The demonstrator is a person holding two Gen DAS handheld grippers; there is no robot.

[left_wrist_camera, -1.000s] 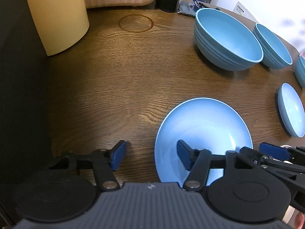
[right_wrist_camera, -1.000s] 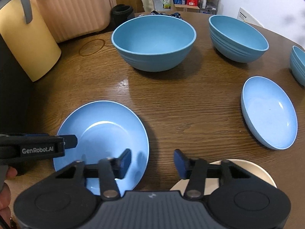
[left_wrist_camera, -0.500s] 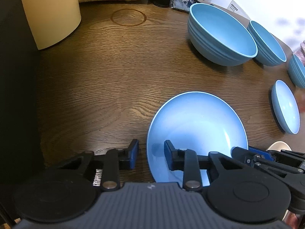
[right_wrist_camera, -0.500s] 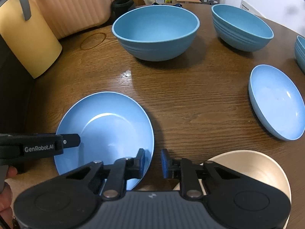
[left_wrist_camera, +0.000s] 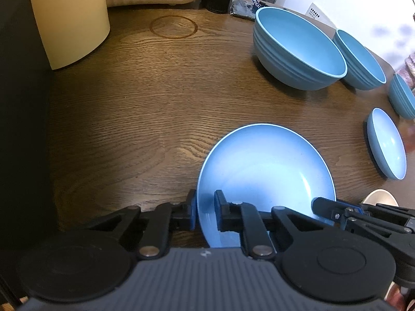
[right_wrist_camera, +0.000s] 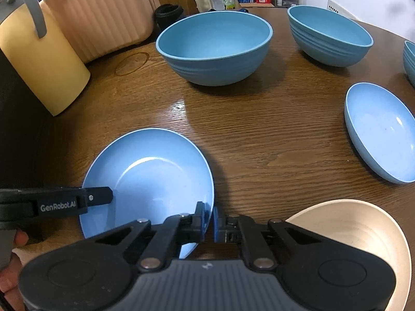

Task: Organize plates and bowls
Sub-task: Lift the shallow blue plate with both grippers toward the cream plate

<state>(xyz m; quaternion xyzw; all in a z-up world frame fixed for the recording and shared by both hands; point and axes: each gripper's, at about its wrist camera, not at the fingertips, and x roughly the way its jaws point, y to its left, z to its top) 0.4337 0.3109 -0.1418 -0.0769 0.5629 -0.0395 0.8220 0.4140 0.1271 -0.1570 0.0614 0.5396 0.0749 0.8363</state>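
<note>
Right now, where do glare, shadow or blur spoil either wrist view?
Right wrist view: a window glare patch whitens the brown wooden table, and the large blue bowl casts a soft shadow to its right. Left wrist view: the left side is nearly black, and the white wall is overexposed with smeared dark spots; both bend at the rims.

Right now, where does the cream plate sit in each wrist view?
Left wrist: cream plate is only a sliver at lower right, behind the right tongs.
Right wrist: it fills the lower right corner, beside those tongs.
Shared landmark: the near blue plate, just left of it in both.
</note>
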